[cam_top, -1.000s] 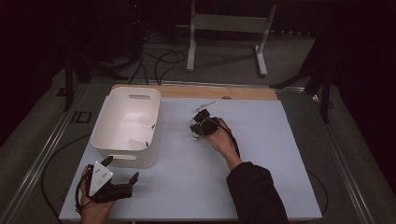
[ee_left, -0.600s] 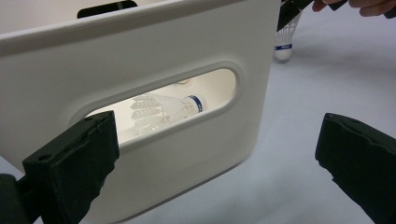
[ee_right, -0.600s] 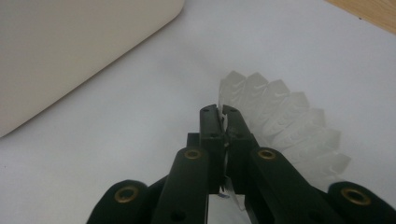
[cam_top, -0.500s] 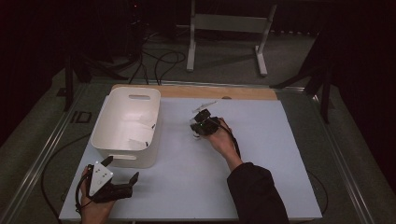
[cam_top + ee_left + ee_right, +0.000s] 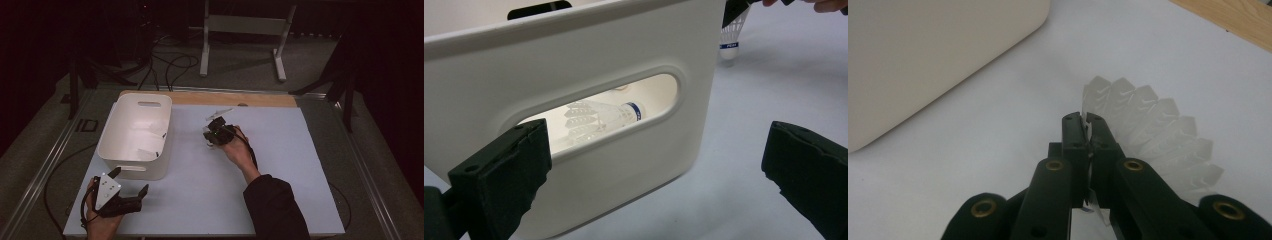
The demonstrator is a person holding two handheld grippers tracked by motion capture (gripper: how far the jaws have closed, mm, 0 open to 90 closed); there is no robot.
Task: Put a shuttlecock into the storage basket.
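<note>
A white shuttlecock point(image 5: 1158, 145) lies at the middle of the pale table top point(image 5: 280, 165). My right gripper point(image 5: 1084, 120) is shut on the edge of its feather skirt. From above, that gripper point(image 5: 217, 134) sits just right of the white bin point(image 5: 167, 125), and the shuttlecock's feathers point(image 5: 220, 111) stick out behind it. My left gripper point(image 5: 130, 181) rests near the table's front left corner, jaws wide open and nothing between them. It point(image 5: 651, 150) faces the bin's near wall point(image 5: 574, 70). Through the handle slot I see another shuttlecock point(image 5: 599, 117) lying inside.
A wooden strip point(image 5: 210, 98) runs along the table's far edge. Beyond it, a metal stand point(image 5: 245, 30) and cables point(image 5: 170, 65) are on the dark floor. The person's dark sleeve point(image 5: 275, 210) crosses the front of the table.
</note>
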